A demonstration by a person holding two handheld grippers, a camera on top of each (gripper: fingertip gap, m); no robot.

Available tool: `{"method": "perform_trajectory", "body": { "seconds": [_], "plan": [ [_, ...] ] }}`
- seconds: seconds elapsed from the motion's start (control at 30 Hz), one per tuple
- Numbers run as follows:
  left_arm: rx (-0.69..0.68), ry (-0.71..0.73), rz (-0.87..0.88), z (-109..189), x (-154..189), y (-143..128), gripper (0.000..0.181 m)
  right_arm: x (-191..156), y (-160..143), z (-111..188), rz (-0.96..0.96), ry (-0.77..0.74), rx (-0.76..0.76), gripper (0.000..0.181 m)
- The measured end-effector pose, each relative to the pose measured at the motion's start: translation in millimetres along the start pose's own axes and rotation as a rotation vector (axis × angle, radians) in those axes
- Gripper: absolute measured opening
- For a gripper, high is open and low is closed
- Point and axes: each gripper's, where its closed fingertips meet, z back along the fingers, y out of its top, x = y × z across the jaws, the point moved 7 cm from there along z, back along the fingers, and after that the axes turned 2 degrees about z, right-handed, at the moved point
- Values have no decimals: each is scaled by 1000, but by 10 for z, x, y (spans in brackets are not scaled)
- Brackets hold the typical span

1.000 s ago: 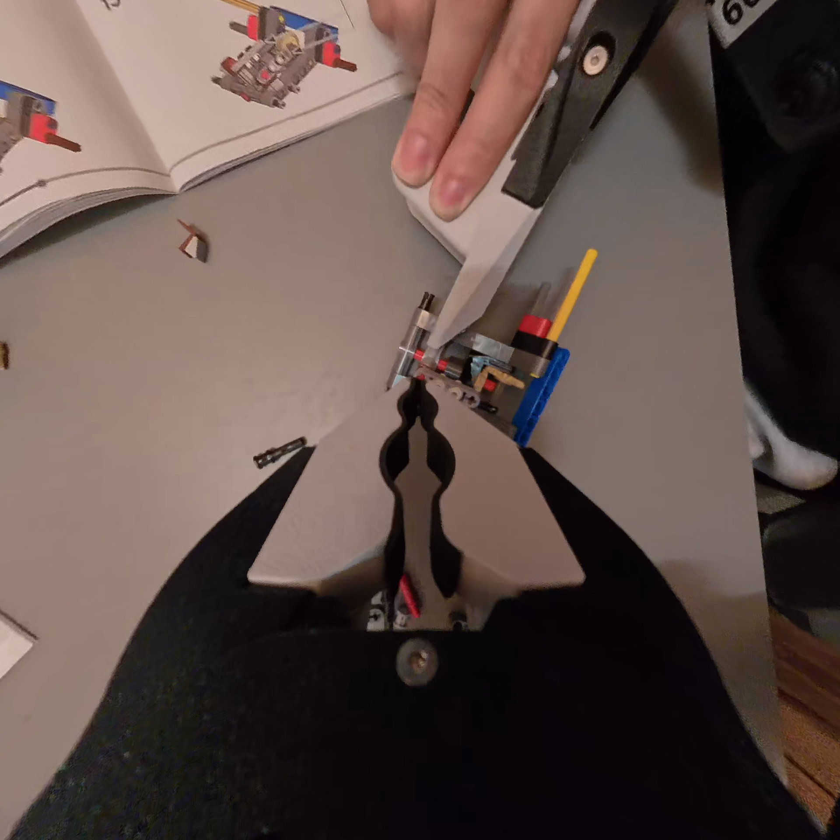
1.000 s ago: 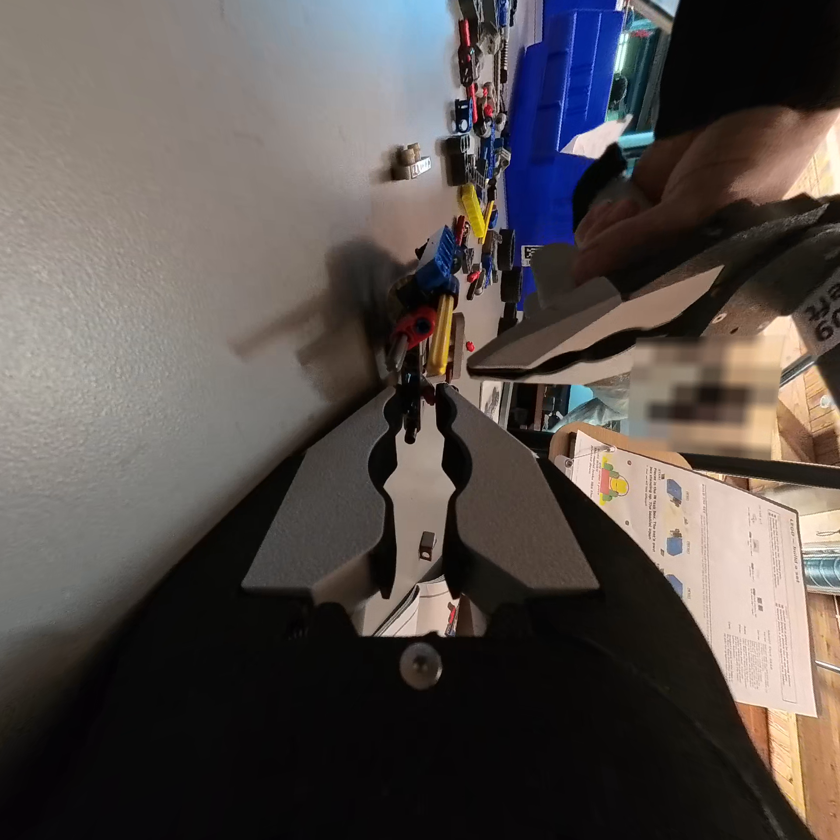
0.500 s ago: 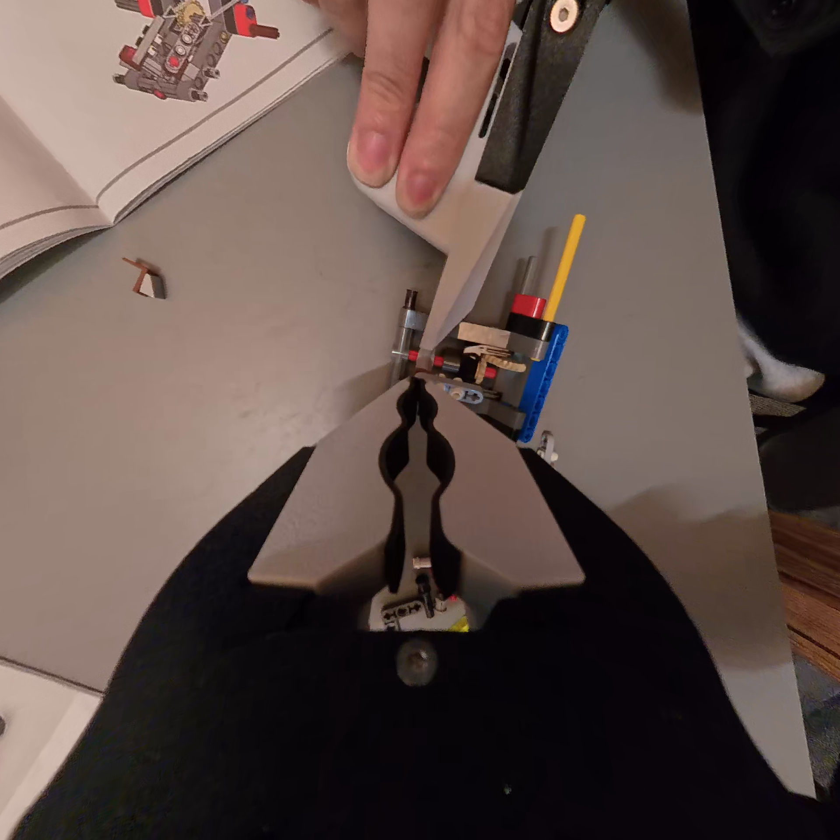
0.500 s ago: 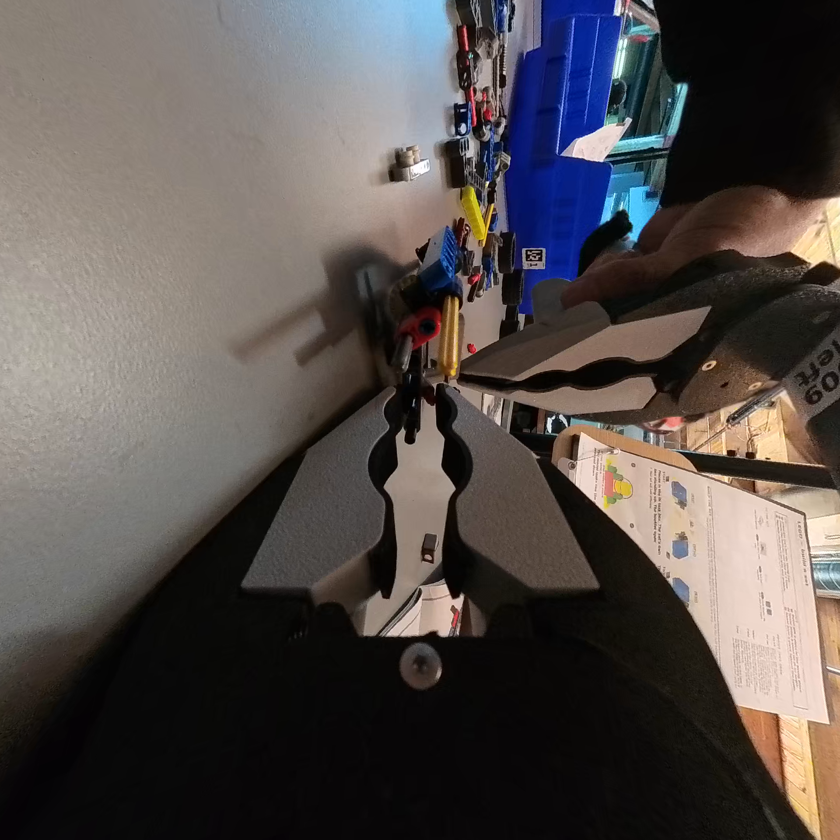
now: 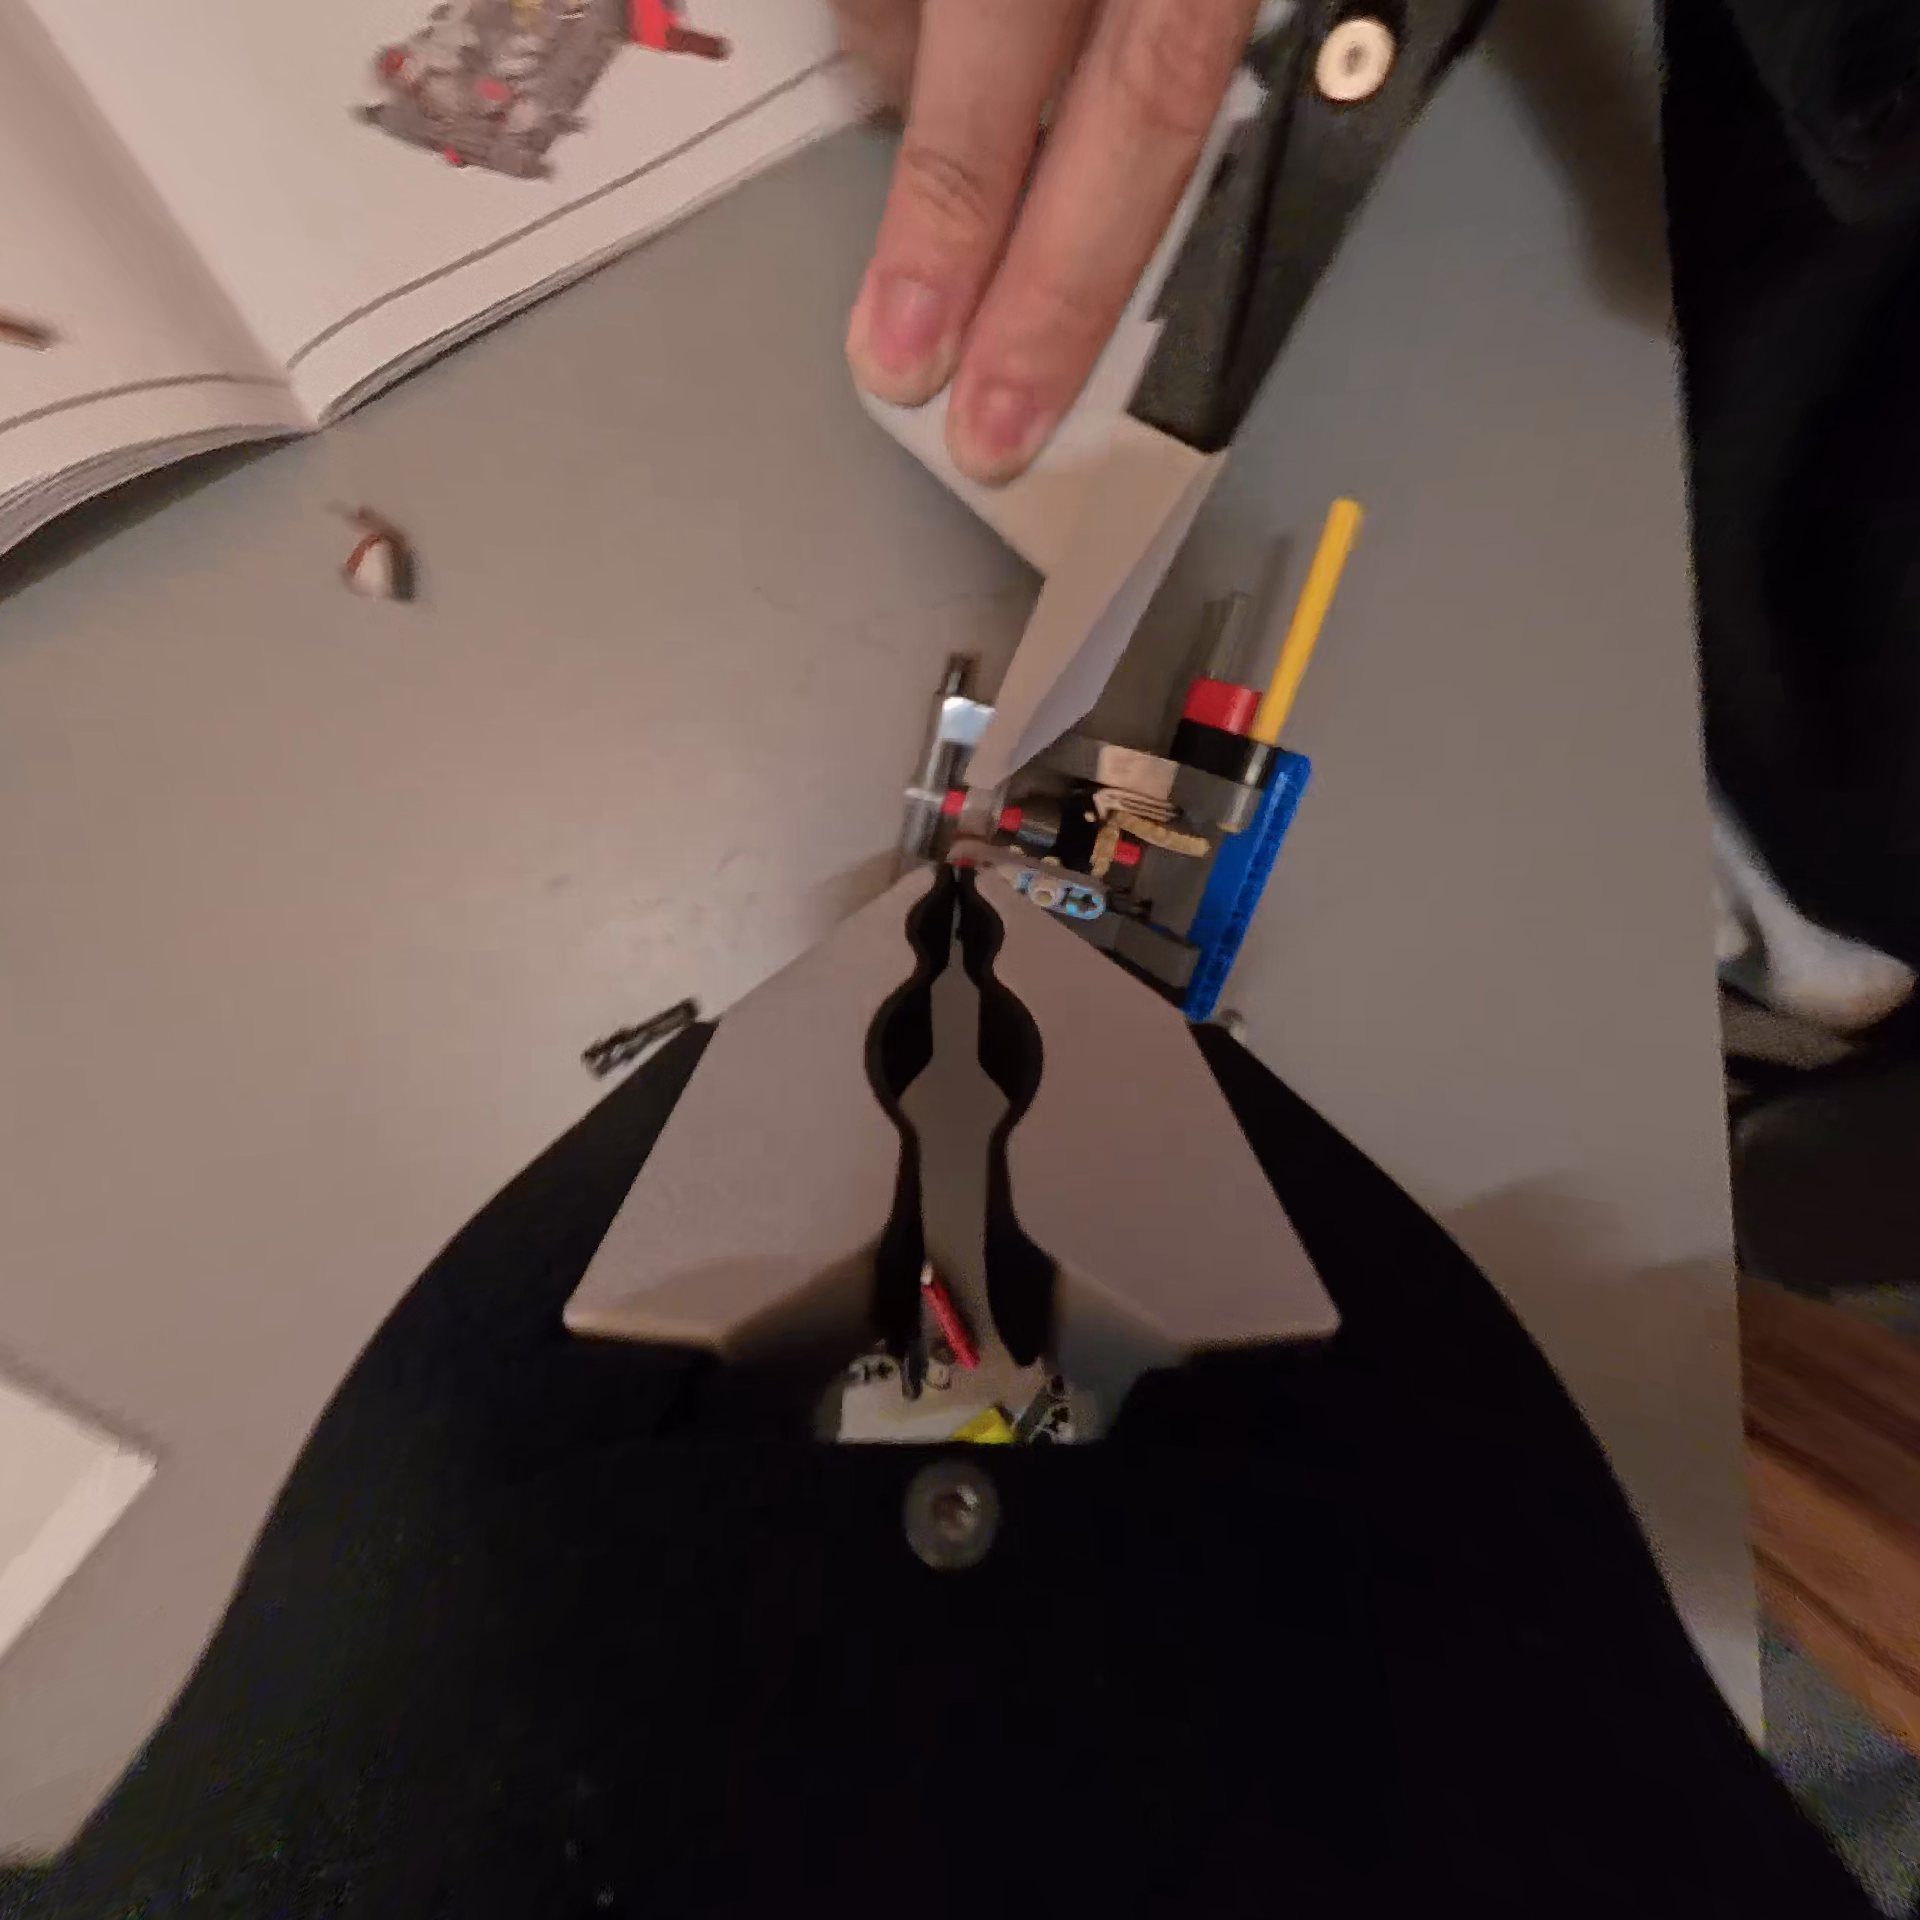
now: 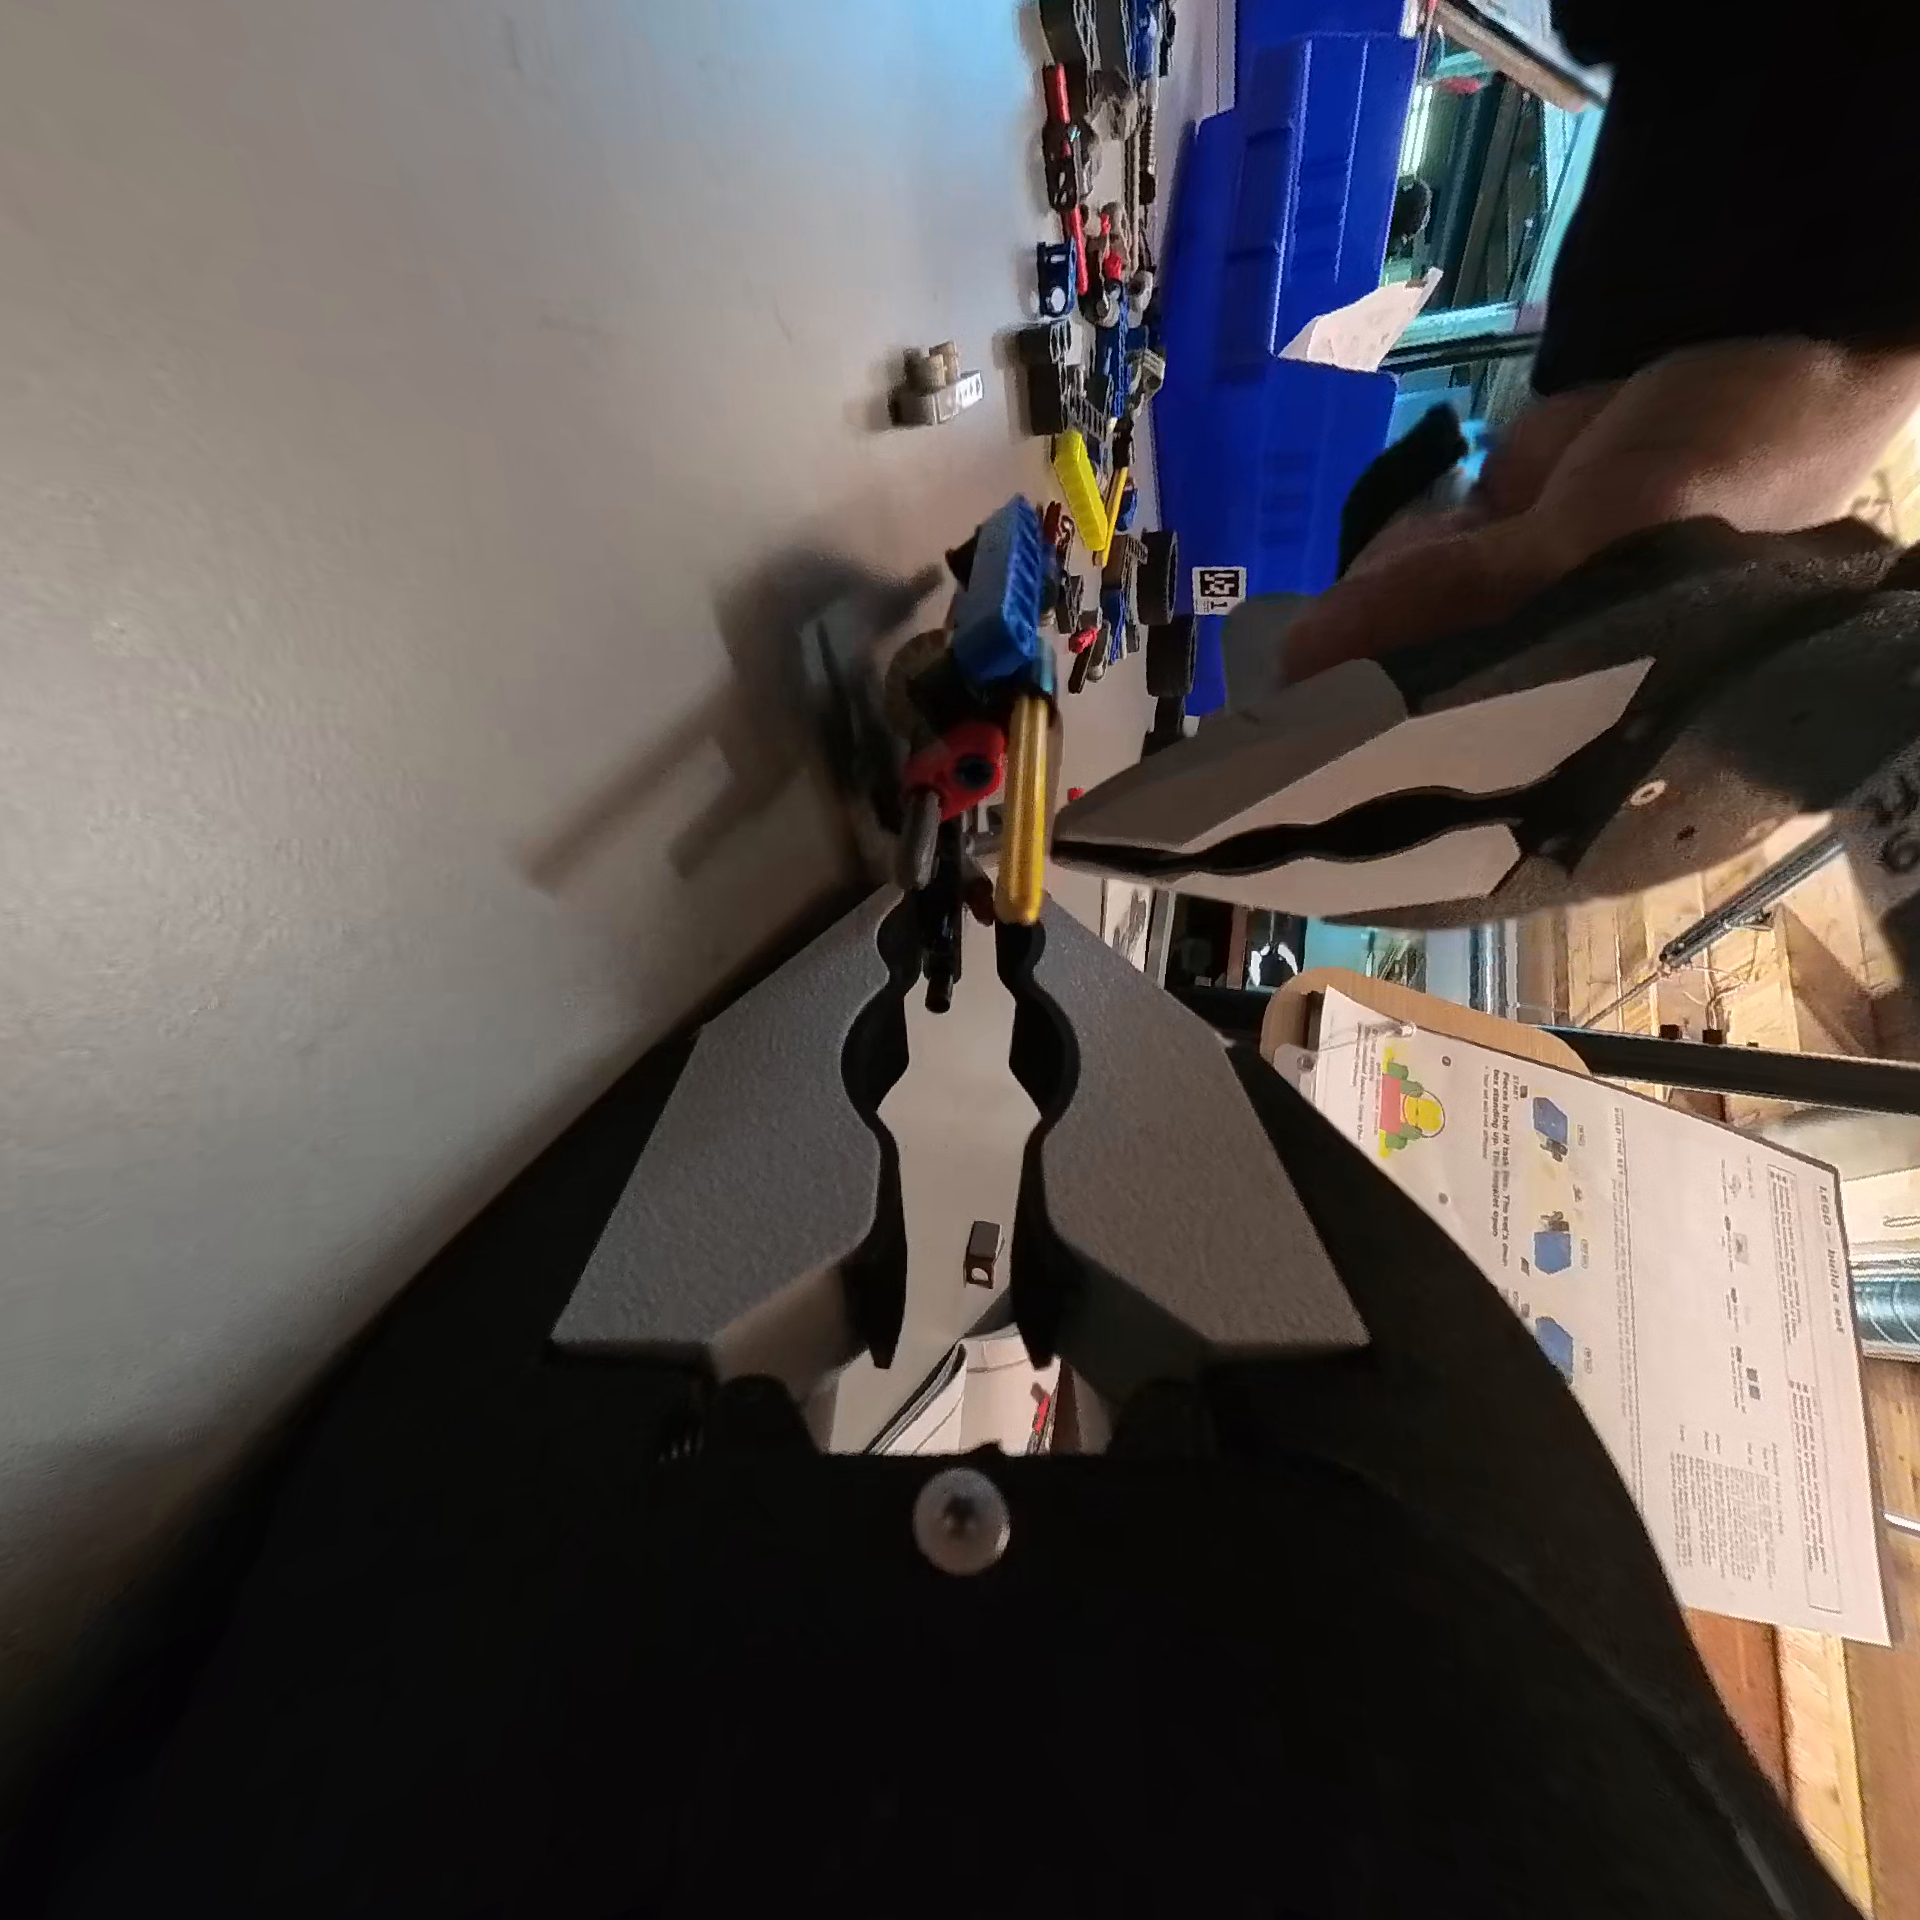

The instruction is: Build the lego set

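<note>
A small lego assembly [image 5: 1143, 821] has a blue beam, a yellow axle, a red bush and grey parts. It is held a little above the grey table [image 5: 416, 831]. My left gripper [image 5: 951, 883] is shut on a thin grey beam at its near left corner. My right gripper [image 6: 951, 930] comes from the far side. Its fingers stand a little apart around the assembly's grey end, with a black pin [image 6: 940, 951] between them. In the left wrist view its tip [image 5: 997, 758] touches that end, with a hand [image 5: 977, 260] on it. The assembly [image 6: 997, 613] and left gripper [image 6: 1070, 842] also show in the right wrist view.
An open instruction booklet [image 5: 312, 208] lies at the far left, with a small brown piece [image 5: 374, 551] and a black pin [image 5: 636, 1039] on the table near it. A pile of loose parts [image 6: 1101, 416], a blue bin [image 6: 1278, 364] and a printed sheet [image 6: 1662, 1299] show in the right wrist view. The grippers are tip to tip, or close to it. The left tips stand about 7 centimetres off the black pin [image 5: 636, 1039].
Both grippers keep their hold on the assembly. They have shifted slightly with it over the table, and the assembly has turned a little. The newest frames are motion-blurred.
</note>
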Motion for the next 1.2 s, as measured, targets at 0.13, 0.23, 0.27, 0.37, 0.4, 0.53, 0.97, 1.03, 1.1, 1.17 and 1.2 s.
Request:
{"method": "perform_trajectory", "body": {
  "seconds": [0.13, 0.23, 0.27, 0.37, 0.4, 0.53, 0.97, 1.03, 1.1, 1.17, 1.2],
  "plan": [
    [163, 278, 180, 145, 35, -40, 16, 7, -7, 3, -7, 5, -25, 12],
    [274, 509, 270, 145, 252, -60, 39, 20, -7, 12, -50, 33, -48, 13],
    [294, 584, 294, 136, 347, -73, 39, 27, -12, 11, -80, 44, -55, 13],
    [310, 681, 317, 45, 713, -103, 55, 46, -42, 4, -121, 61, -84, 13],
    [293, 718, 314, 5, 810, -115, 58, 47, -46, -2, -119, 58, -101, 13],
    [189, 909, 263, -258, 954, -102, 67, 42, 24, -13, -90, 50, -155, 13],
    [-137, 1149, -244, -401, 744, -311, 14, 82, 104, 208, -99, 53, -12, 27],
    [-123, 1167, -324, -392, 703, -332, 13, 140, 53, 279, -182, 126, 90, 40],
    [-105, 1166, -366, -397, 660, -363, 14, 220, -105, 293, -256, 194, 106, 44],
    [-74, 1166, -400, -392, 631, -375, 13, 277, -304, 234, -324, 243, 87, 49],
    [-52, 1163, -403, -391, 616, -379, 13, 264, -373, 197, -356, 291, 102, 49]
  ]
}}
